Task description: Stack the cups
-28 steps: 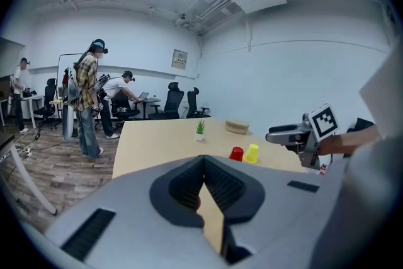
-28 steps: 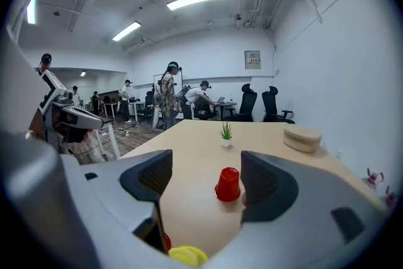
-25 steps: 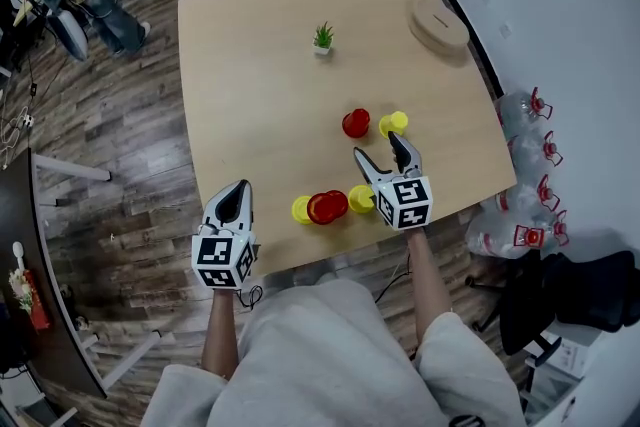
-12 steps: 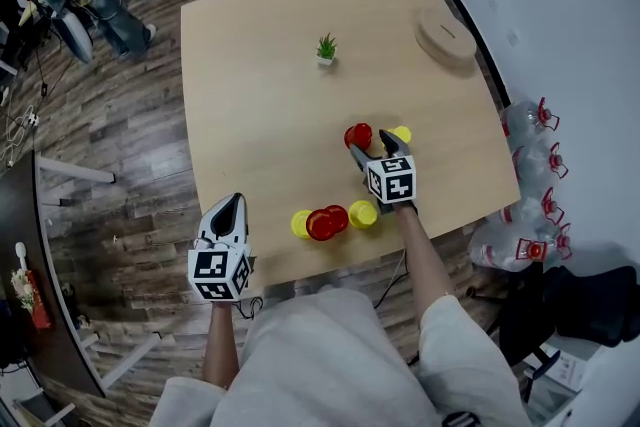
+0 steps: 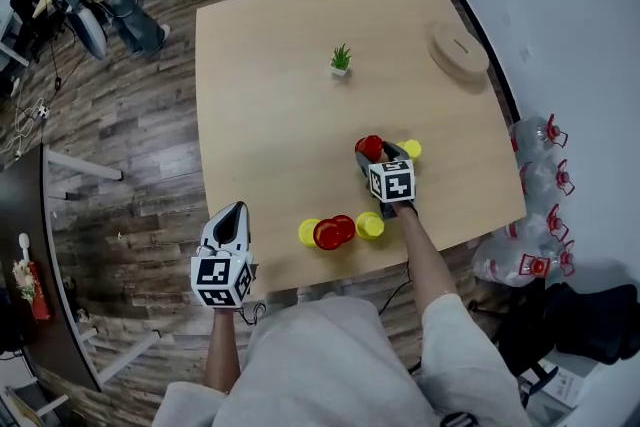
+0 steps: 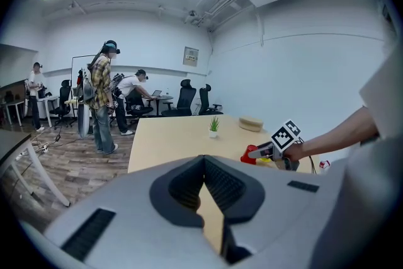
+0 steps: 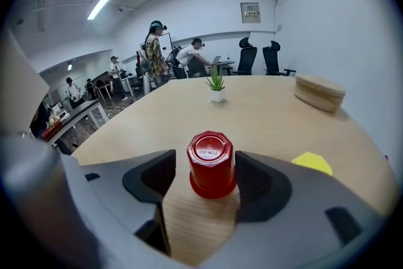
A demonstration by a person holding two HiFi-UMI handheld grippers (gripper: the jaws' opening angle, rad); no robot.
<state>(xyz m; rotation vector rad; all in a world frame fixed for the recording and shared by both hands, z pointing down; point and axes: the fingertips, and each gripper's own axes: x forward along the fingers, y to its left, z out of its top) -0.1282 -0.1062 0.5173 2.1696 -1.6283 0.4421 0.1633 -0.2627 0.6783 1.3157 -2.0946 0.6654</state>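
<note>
Cups in the near row (image 5: pixel 338 231) (two yellow, two red) sit untouched by the near edge of the surface (image 5: pixel 270 95). Your left gripper (image 5: pixel 235 210) hangs just off that edge, jaws closed on nothing. Farther out, your right gripper (image 5: pixel 381 156) has dropped over the lone upside-down red cup (image 7: pixel 211 167). Its jaws have just been closing and stand astride the cup, not yet pinching. Finish the squeeze before lifting; a yellow cup (image 5: pixel 410 150) stands just beyond.

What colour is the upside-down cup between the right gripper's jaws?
Red cup; clearest in the right gripper view.
</note>
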